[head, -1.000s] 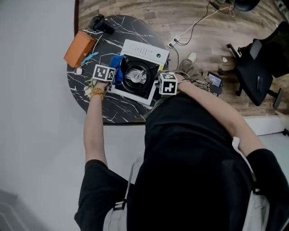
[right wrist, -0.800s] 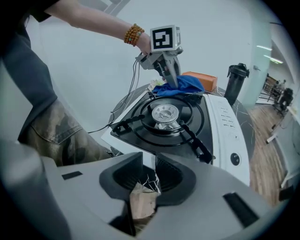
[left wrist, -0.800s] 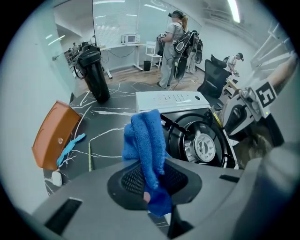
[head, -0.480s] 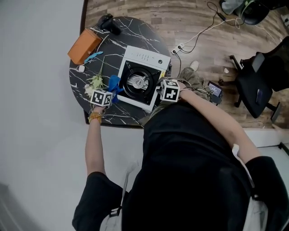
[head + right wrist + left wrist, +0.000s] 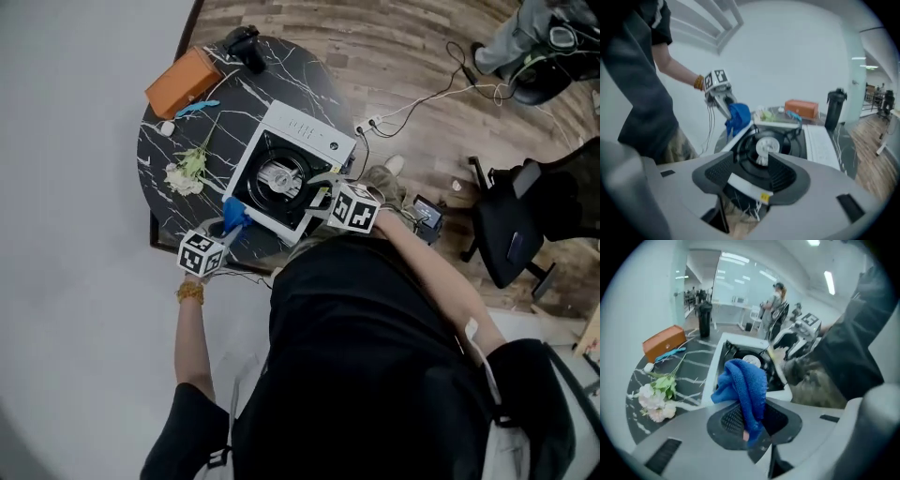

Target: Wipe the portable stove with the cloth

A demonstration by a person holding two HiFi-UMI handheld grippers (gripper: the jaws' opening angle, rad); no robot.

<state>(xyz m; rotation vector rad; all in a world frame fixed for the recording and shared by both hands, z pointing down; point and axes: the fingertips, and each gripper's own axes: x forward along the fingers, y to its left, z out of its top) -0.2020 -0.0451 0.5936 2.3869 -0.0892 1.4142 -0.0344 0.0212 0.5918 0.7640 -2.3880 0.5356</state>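
One cloth (image 5: 743, 380) clamped in left gripper (image 5: 750, 427) jaws; right gripper (image 5: 754, 176) jaws, just opened, straddle one stove (image 5: 816, 140) edge

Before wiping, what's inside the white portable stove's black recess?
A round silver burner ringed by black pan supports; anything beneath the burner is covered.

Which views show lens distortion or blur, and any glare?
Left gripper view: heavy fisheye, dark corners, blue cloth crisp, ceiling lights blown out. Right gripper view: same fisheye, stove sharp, frame edges soft. Head view: even light, mild barrel bend.
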